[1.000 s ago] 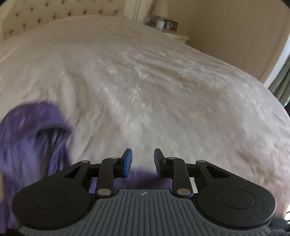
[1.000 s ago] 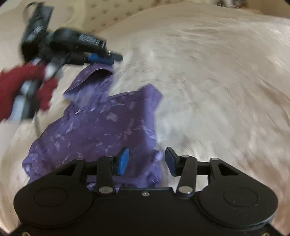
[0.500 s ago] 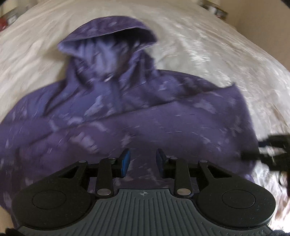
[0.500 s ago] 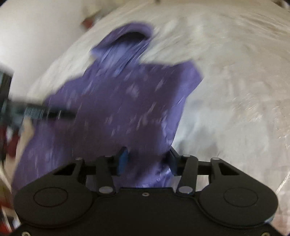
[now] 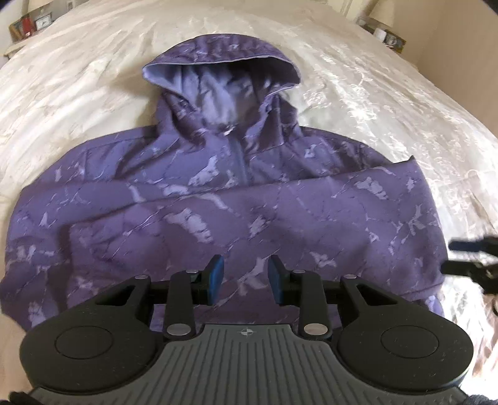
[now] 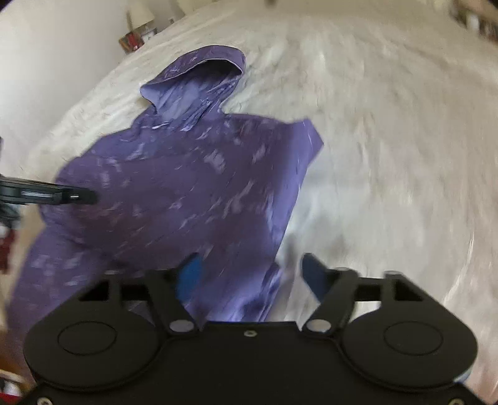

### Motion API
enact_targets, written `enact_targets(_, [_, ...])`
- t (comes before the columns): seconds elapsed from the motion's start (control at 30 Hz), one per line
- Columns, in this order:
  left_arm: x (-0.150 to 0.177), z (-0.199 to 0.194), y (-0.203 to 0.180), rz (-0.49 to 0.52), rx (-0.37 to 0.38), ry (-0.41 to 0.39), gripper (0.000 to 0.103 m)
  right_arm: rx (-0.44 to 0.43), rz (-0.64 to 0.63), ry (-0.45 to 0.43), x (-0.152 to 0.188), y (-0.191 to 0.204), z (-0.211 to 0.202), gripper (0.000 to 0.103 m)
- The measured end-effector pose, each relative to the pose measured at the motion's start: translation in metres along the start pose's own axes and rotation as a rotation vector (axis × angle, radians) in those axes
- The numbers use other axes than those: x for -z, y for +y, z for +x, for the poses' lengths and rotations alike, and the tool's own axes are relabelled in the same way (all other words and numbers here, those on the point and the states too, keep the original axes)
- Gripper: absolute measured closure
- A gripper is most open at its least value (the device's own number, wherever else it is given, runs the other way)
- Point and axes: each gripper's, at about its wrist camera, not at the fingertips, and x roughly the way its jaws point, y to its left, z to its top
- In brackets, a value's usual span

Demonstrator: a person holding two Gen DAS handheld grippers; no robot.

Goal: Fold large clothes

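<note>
Bedspread (image 5: 389, 102) bare around hoodie (image 5: 249, 202); bedside clutter (image 5: 26, 26) at far corners only

No words, numbers or brand names are showing legibly in either view. The only sign is a small round crosshair emblem (image 5: 245, 332) sitting on the ribbed grey housing of the left hand-held gripper (image 5: 246, 278). A pale label strip (image 6: 35, 195) is showing on that same gripper in the right wrist view, but blur is making its print unreadable. The framed items (image 5: 26, 26) beside the bed are appearing too small to read.
</note>
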Motion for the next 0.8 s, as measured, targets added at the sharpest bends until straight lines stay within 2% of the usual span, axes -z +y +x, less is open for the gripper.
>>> enact_targets(0.1, [0.005,-0.006,0.006,-0.012,-0.008,0.001,0.073,-0.048,-0.017,0.101,-0.008,0.002,0.036,0.026])
enact_targets(0.13, [0.007,-0.009,0.008,-0.016,-0.01,0.0,0.073,-0.079,-0.007,0.141,-0.008,0.002,0.046,0.029])
enact_targets(0.17, [0.008,-0.011,0.011,-0.019,-0.012,-0.002,0.073,-0.111,0.009,0.175,-0.008,0.0,0.052,0.04])
enact_targets(0.2, [0.01,-0.015,0.014,-0.02,-0.015,-0.007,0.073,-0.117,0.036,0.183,-0.01,0.0,0.052,0.045])
enact_targets(0.23, [0.01,-0.017,0.016,-0.018,-0.018,-0.013,0.073,-0.135,0.08,0.167,-0.011,-0.003,0.046,0.065])
enact_targets(0.27, [0.012,-0.021,0.019,-0.014,-0.022,-0.023,0.072,-0.175,0.162,0.14,-0.012,-0.01,0.039,0.071])
enact_targets(0.3, [0.013,-0.023,0.021,-0.011,-0.026,-0.028,0.072,-0.178,0.222,0.118,-0.01,-0.017,0.03,0.071])
enact_targets(0.37, [0.015,-0.022,0.028,-0.008,-0.041,-0.022,0.072,-0.08,0.298,0.127,-0.003,-0.028,0.031,0.069])
enact_targets(0.4, [0.016,-0.021,0.032,-0.012,-0.051,-0.013,0.072,-0.037,0.311,0.147,0.001,-0.031,0.035,0.066])
enact_targets(0.47, [0.016,-0.02,0.041,-0.021,-0.071,0.004,0.072,-0.01,0.331,0.145,0.004,-0.029,0.035,0.061])
enact_targets(0.53, [0.015,-0.023,0.048,-0.025,-0.085,-0.005,0.072,0.03,0.319,0.099,0.001,-0.017,0.023,0.055])
enact_targets(0.63, [0.014,-0.03,0.056,-0.007,-0.091,-0.027,0.071,0.142,0.277,-0.019,-0.003,0.007,0.0,0.054])
enact_targets(0.7, [0.014,-0.033,0.059,0.014,-0.103,-0.041,0.07,0.202,0.235,-0.095,-0.006,0.026,-0.012,0.045])
enact_targets(0.8, [0.013,-0.034,0.064,0.025,-0.101,-0.054,0.063,0.254,0.139,-0.164,-0.016,0.053,-0.013,0.04])
